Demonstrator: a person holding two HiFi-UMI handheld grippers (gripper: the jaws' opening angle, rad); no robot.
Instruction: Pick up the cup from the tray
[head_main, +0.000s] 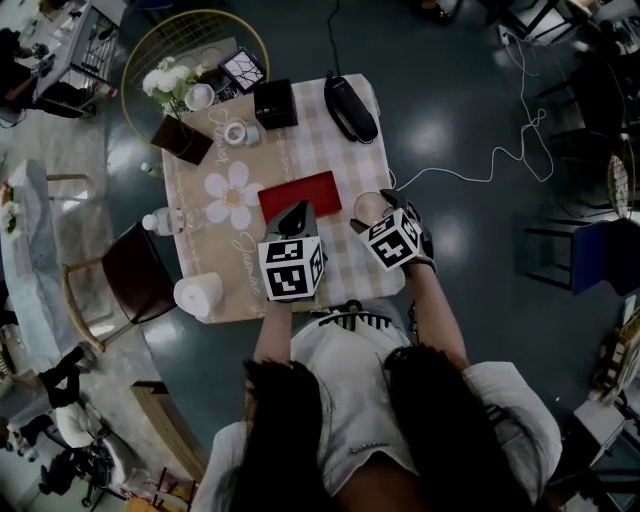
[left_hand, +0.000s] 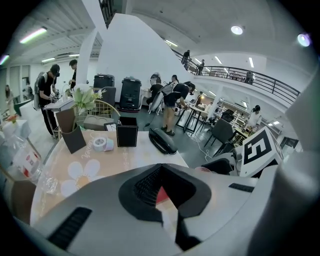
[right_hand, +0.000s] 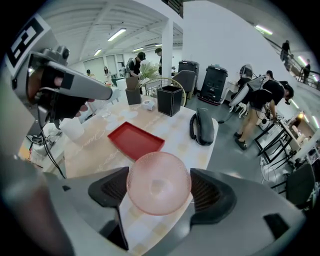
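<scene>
While our left tongs (left_hand: 161, 172) sit pressed together above the tray (right_hand: 136, 140), our right tongs (right_hand: 159, 189) pinch the pink cup (right_hand: 159, 180).

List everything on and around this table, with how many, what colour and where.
table: one, beige checked cloth, centre
tray: one, red, empty, mid-table
cup: one, pink, in the right gripper, off the tray
box: one, black, far side
case: one, black, far right corner
tape roll: one, white, beside the box
flowers: one bunch, white, brown holder, far left corner
paper roll: one, white, near left corner
bottle: one, clear, left edge
chair: one, brown, left of table
cable: one, white, floor at right
left gripper: one, grey, jaws together, at the tray's near edge
right gripper: one, grey, shut on the cup
</scene>
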